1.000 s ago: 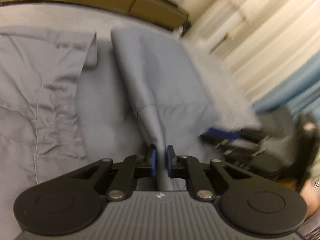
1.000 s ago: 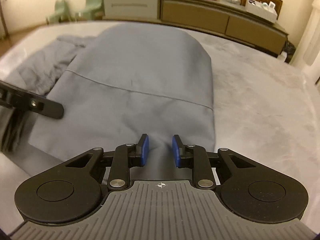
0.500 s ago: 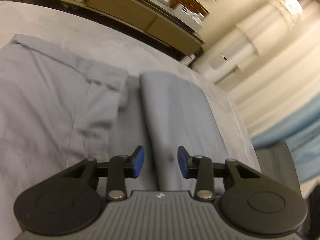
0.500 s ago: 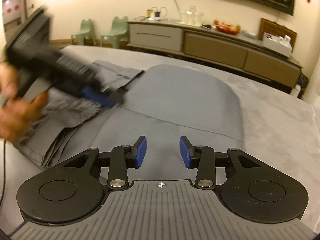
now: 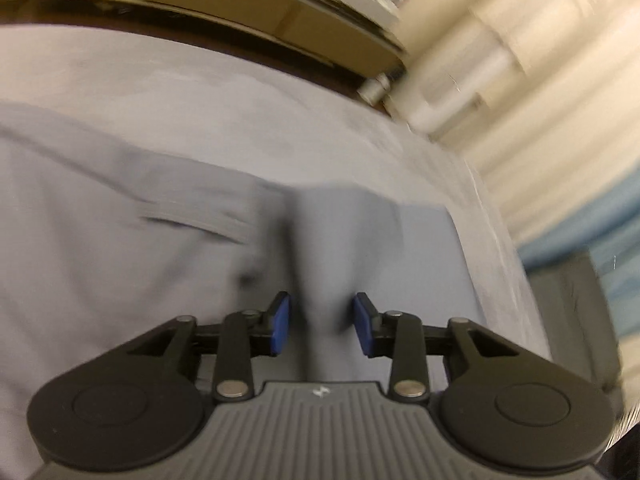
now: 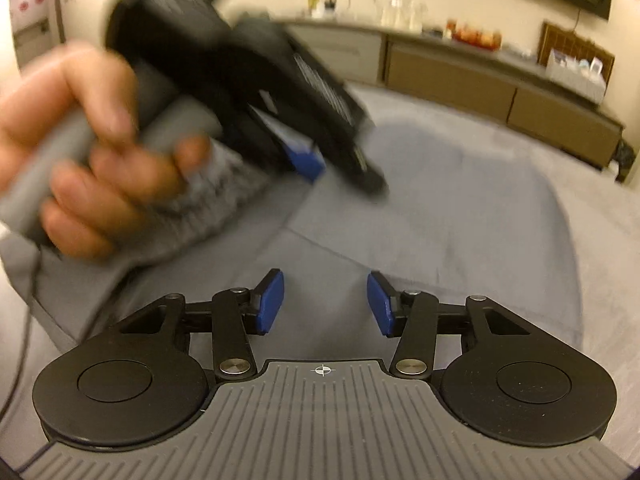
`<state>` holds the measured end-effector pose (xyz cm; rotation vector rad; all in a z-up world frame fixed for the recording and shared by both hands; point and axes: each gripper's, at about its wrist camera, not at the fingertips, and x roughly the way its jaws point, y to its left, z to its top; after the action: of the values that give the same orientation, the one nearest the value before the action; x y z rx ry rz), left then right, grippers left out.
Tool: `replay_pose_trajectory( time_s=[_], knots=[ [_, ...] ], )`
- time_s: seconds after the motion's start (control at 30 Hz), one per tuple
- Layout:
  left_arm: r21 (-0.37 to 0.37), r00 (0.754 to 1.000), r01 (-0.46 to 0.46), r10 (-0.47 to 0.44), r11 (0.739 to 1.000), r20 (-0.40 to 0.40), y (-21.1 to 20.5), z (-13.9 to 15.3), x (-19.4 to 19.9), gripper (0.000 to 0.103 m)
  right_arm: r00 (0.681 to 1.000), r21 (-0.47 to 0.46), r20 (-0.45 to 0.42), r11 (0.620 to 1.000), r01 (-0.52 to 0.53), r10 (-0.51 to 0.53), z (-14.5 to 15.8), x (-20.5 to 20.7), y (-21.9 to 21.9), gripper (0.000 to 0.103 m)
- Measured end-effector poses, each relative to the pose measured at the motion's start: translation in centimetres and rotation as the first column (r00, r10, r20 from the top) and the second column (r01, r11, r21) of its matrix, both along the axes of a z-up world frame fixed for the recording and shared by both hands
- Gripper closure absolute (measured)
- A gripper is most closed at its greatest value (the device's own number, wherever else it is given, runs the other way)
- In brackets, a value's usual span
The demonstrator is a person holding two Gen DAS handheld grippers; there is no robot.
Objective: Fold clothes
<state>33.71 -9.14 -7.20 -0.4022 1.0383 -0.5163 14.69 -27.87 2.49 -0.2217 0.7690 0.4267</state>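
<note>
While its jaws are opening, the right gripper (image 6: 325, 307) stands wide apart with nothing between the blue pads (image 6: 270, 304); it hangs above the near edge of the folded garment (image 6: 460, 216), not touching it. The left gripper (image 5: 322, 330) is also parted, about a third of its reach, with its pads (image 5: 279, 326) clear of the cloth below, so neither tool holds anything. Seen from the right wrist, the left gripper (image 6: 304, 160) is a blurred black body slanting down toward the cloth, and the person's left hand (image 6: 92, 152) wraps its grey handle at the left of the frame.

The garment, a darker blue-grey, lies flat on the bed (image 6: 600, 208) with a rounded far end and a seam running across it. In the left wrist view, heavily blurred, its long folded edge (image 5: 320, 248) runs straight away from between the jaws. Just beside it to the left lies a paler grey garment (image 5: 120, 240), creased; whether the two touch cannot be told.

Beyond the bed a low sideboard (image 6: 500, 84) stands along the far wall, cluttered on top. Pale curtains (image 5: 540, 100) hang at the right of the left wrist view.
</note>
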Motion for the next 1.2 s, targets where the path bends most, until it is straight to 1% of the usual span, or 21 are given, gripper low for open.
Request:
replay_pose_trajectory(
  time_s=[0.03, 0.1, 0.17, 0.23, 0.27, 0.3, 0.43, 0.47, 0.57, 0.6, 0.63, 0.67, 0.7, 0.73, 0.87, 0.9, 0.97, 1.03, 1.1, 1.17, 1.2],
  knots=[
    [0.008, 1.000, -0.031, 0.031, 0.999, -0.001, 0.9, -0.1, 0.2, 0.066, 1.000, -0.014, -0.004, 1.000, -0.001, 0.001, 0.0, -0.1, 0.2, 0.053],
    [0.038, 0.995, -0.099, 0.099, 0.994, -0.006, 2.4, -0.2, 0.8, 0.099, 1.000, -0.047, -0.021, 0.999, -0.001, 0.000, 0.1, -0.4, 0.6, 0.053],
    [0.035, 0.988, -0.149, 0.150, 0.988, -0.030, 4.1, -0.6, 1.2, 0.099, 1.000, -0.080, -0.028, 0.997, -0.003, 0.001, 0.3, -0.9, 0.9, 0.053],
    [0.024, 0.989, -0.142, 0.143, 0.990, -0.040, 4.5, -0.3, 1.1, 0.100, 1.000, -0.101, -0.024, 0.995, -0.002, -0.001, 0.1, -1.4, 1.0, 0.053],
    [0.024, 0.991, -0.131, 0.132, 0.991, -0.035, 4.4, 0.0, 1.0, 0.094, 1.000, -0.103, -0.020, 0.995, 0.002, -0.004, 0.1, -1.7, 1.1, 0.053],
    [0.014, 0.994, -0.110, 0.110, 0.994, -0.024, 4.2, 0.6, 0.7, 0.081, 1.000, -0.103, -0.015, 0.995, 0.003, -0.004, 0.0, -1.9, 1.1, 0.052],
    [0.016, 1.000, -0.020, 0.020, 1.000, 0.004, 1.4, 1.5, 0.6, 0.079, 1.000, -0.110, -0.007, 0.994, 0.002, -0.002, 0.0, -1.0, 0.6, 0.051],
    [0.060, 1.000, -0.005, 0.005, 0.998, 0.008, 0.3, 1.2, 0.9, 0.078, 1.000, -0.114, -0.004, 0.993, 0.000, 0.000, 0.0, -0.8, 0.6, 0.051],
    [0.195, 0.999, -0.037, 0.028, 0.980, 0.046, -0.9, 1.1, 1.4, 0.091, 1.000, -0.128, 0.000, 0.992, -0.010, 0.010, -0.2, -0.2, 0.6, 0.051],
    [0.281, 0.994, -0.091, 0.071, 0.955, 0.081, -1.2, 1.3, 1.5, 0.100, 1.000, -0.125, -0.008, 0.992, -0.008, 0.007, -0.2, -0.1, 0.4, 0.051],
    [0.336, 0.988, -0.137, 0.107, 0.932, 0.108, -1.2, 1.5, 1.7, 0.100, 1.000, -0.122, -0.016, 0.993, -0.006, 0.005, -0.2, 0.0, 0.2, 0.051],
    [0.340, 0.984, -0.166, 0.134, 0.926, 0.115, -0.7, 1.5, 1.7, 0.100, 1.000, -0.121, -0.023, 0.993, -0.004, 0.001, -0.1, 0.1, 0.0, 0.051],
    [0.331, 0.982, -0.182, 0.153, 0.926, 0.110, -0.3, 1.5, 1.8, 0.100, 1.000, -0.128, -0.026, 0.992, 0.000, -0.004, -0.1, 0.1, -0.1, 0.051],
    [0.297, 0.985, -0.168, 0.149, 0.940, 0.085, 0.0, 1.6, 1.7, 0.099, 1.000, -0.134, -0.025, 0.991, 0.003, -0.006, 0.0, 0.0, -0.1, 0.051],
    [0.111, 0.995, -0.092, 0.088, 0.990, 0.036, 0.6, 3.2, -1.1, 0.087, 1.000, -0.119, -0.019, 0.993, 0.009, -0.011, 0.2, -0.3, 0.0, 0.050],
    [0.072, 0.997, -0.064, 0.062, 0.995, 0.035, 0.4, 3.5, -2.3, 0.083, 1.000, -0.094, -0.002, 0.996, 0.005, -0.006, 0.6, -0.6, -0.2, 0.050],
    [0.008, 0.999, -0.007, 0.007, 1.000, 0.031, -0.1, 3.8, -4.7, 0.083, 1.000, -0.062, 0.007, 0.998, -0.009, 0.010, 1.0, -1.2, -0.3, 0.049],
    [0.057, 0.999, 0.038, -0.040, 0.998, 0.022, -1.3, 2.6, -6.7, 0.082, 1.000, -0.046, -0.003, 0.999, -0.027, 0.027, 1.1, -1.6, -0.4, 0.043],
    [0.140, 0.996, 0.038, -0.049, 0.989, 0.071, -2.3, 1.9, -8.1, 0.082, 0.998, -0.044, -0.046, 0.998, -0.038, 0.036, 0.2, -1.4, -0.9, 0.041],
    [0.145, 0.998, 0.033, -0.041, 0.989, 0.053, -2.3, 2.2, -8.3, 0.082, 0.996, -0.005, -0.087, 1.000, -0.031, 0.030, 0.3, -1.2, -2.3, 0.039],
    [0.130, 0.998, 0.036, -0.042, 0.991, 0.041, -2.1, 2.5, -8.5, 0.078, 0.996, 0.034, -0.092, 0.999, -0.008, 0.011, 1.0, -1.3, -3.7, 0.038]
  ],
)
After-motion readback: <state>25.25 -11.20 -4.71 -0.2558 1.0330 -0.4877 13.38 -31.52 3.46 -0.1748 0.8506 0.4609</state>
